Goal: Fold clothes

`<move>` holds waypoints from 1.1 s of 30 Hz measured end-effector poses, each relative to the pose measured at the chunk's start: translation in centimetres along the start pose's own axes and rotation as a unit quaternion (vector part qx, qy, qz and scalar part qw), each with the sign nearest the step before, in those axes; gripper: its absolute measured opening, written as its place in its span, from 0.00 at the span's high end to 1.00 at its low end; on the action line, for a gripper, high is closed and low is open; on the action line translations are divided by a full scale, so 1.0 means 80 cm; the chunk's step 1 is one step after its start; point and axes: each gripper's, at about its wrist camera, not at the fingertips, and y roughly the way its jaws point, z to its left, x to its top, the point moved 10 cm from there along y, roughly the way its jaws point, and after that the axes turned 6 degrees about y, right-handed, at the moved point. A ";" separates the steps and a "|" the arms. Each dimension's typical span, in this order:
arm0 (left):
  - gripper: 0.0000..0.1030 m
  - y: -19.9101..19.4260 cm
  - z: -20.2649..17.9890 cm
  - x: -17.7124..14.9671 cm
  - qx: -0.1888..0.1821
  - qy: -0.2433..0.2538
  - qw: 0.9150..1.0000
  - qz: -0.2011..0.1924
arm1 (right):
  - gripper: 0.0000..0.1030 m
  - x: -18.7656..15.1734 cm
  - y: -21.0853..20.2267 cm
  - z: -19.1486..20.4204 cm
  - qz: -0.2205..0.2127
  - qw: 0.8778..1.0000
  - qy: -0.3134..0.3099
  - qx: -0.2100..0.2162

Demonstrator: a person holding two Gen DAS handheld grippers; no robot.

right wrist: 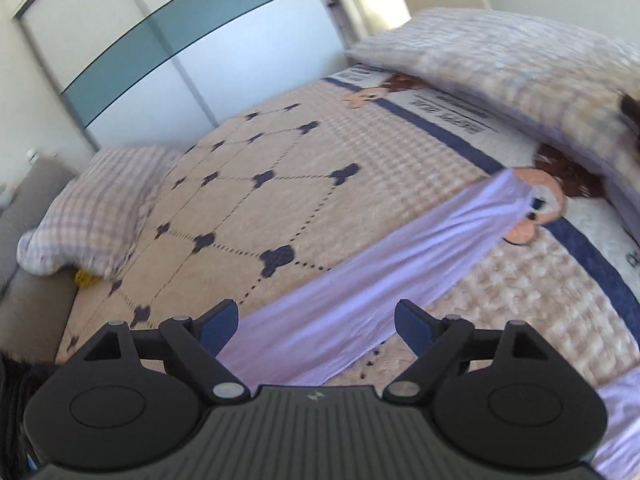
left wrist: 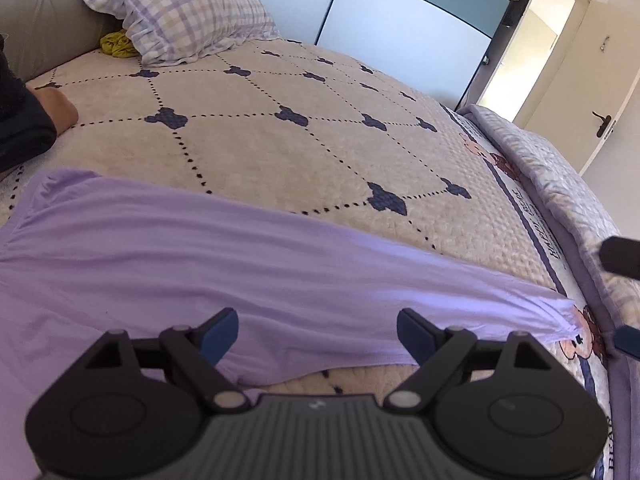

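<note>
We are holding the left gripper and right gripper low over the bed, both with jaws spread wide and gripping nothing. The lilac garment is lying flat across the quilt beneath them, one narrow end reaching the bear print.

A beige quilted bedspread with dotted diamond lines and dark clover shapes covers the bed. Near the headboard edge lies a purple-checked pillow, with a small mustard-yellow cloth tucked against it beside the grey padded headboard. Along the foot edge, a folded checked quilt rests over the cartoon bear border. Behind the bed stands a wardrobe with sliding doors, and a white door with a dark handle stands at the right.
</note>
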 end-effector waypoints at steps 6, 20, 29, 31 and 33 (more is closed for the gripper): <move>0.15 -0.003 0.002 0.004 0.003 -0.003 1.000 -0.009 | 0.15 -0.056 0.070 -0.048 0.086 0.983 -0.154 -0.040; 0.15 -0.011 -0.012 0.002 -0.010 0.010 1.000 -0.012 | 0.12 -0.058 0.031 -0.265 0.094 0.978 -0.103 -0.156; 0.15 -0.045 0.001 0.006 -0.021 0.017 0.999 -0.031 | 0.15 -0.063 -0.036 -0.215 0.038 0.992 -0.110 -0.045; 0.14 -0.065 0.012 0.002 -0.028 0.020 0.999 -0.038 | 0.15 -0.077 -0.041 -0.189 0.039 0.988 -0.150 -0.018; 0.13 -0.084 0.027 -0.006 -0.035 0.020 0.998 -0.044 | 0.15 -0.091 -0.045 -0.172 0.045 0.982 -0.182 0.010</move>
